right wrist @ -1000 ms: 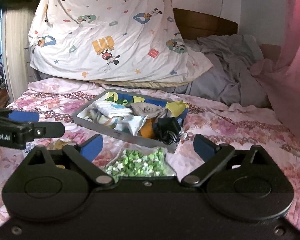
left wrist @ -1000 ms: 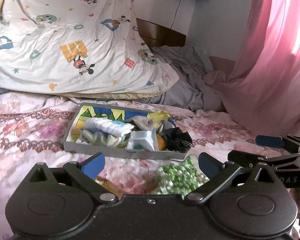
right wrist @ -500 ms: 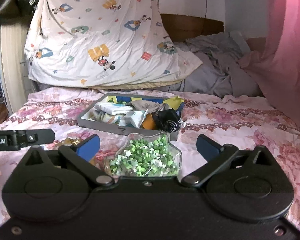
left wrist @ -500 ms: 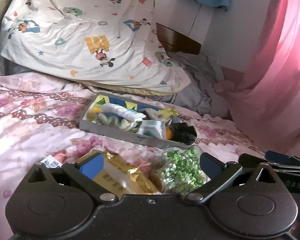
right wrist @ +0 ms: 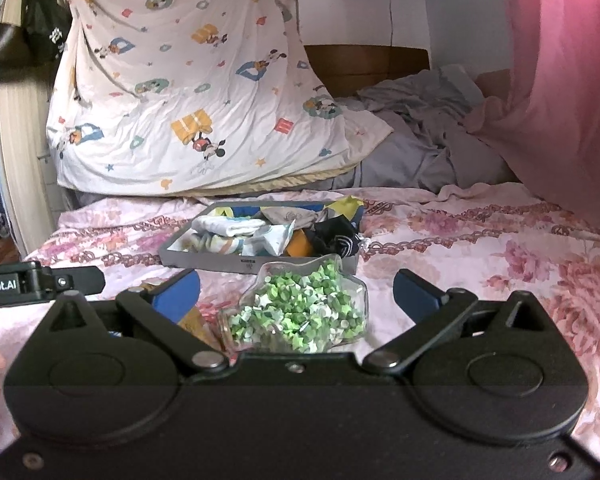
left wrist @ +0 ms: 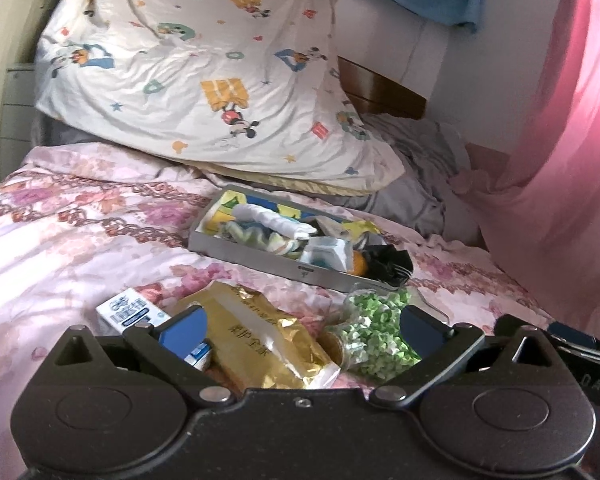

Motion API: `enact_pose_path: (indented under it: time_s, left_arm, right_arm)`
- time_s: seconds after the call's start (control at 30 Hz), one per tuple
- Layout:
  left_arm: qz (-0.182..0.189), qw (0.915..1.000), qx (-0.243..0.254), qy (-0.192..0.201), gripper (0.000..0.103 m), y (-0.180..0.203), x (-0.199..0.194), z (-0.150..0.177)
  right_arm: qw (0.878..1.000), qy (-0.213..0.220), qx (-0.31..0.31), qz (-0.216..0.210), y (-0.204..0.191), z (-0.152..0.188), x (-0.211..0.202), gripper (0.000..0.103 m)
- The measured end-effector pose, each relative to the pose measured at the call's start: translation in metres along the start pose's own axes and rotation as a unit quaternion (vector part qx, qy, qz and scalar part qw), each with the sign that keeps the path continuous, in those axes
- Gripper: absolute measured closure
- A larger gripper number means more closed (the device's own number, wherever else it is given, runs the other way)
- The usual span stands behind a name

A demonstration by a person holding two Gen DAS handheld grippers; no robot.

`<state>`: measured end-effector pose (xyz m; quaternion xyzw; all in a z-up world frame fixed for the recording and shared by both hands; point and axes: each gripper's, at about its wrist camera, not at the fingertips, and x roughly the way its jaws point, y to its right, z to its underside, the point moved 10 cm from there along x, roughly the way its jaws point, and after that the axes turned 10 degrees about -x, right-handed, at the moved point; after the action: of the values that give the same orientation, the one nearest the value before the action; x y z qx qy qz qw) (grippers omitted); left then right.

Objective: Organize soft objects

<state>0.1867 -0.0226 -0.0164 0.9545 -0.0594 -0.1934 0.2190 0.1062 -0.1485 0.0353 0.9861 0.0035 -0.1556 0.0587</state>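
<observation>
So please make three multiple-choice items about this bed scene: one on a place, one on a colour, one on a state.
1. Where does the gold packet lie?
A. inside the grey tray
B. on the bedspread, nearer the camera than the grey tray
C. on the cartoon quilt

2. What colour are the paper pieces in the clear jar?
A. red
B. blue
C. green and white

3. How are the right tongs?
A. open, holding nothing
B. shut on the jar
C. shut on a sock

Answers: 1 B, the packet rests on the floral cover before the tray. 2 C, the jar shows green and white bits. 3 A, both blue pads stand wide apart beside the jar.
</observation>
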Motion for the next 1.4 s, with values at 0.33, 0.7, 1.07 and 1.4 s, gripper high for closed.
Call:
enact_pose_path:
  time_s: [0.33, 0.7, 1.07, 1.4]
  left_arm:
    - [-0.027, 0.9995, -0.001, 0.015, 0.001, -0.008, -0.006, 0.008]
    - [-0.058, 0.9983, -0.006, -0.003, 0.001, -0.022, -0.008, 0.03]
    - [-0.096, 0.9951, -0.022, -0.012, 0.001, -0.038, -0.011, 0.04]
    - [-0.113, 0.9932, -0.017, -0.023, 0.001, -0.046, -0.011, 0.049]
  right_arm:
    - [1.0, -0.006, 0.011, 0.0, -0.001, 0.018, 0.003, 0.001]
    - [0.999, -0.037, 0.02, 0.014, 0.001, 0.035, 0.009, 0.001]
    - [0.998, -0.056, 0.005, -0.003, -0.021, 0.046, 0.024, 0.001]
    - [0.998, -0.053, 0.012, -0.01, -0.025, 0.049, 0.035, 0.001]
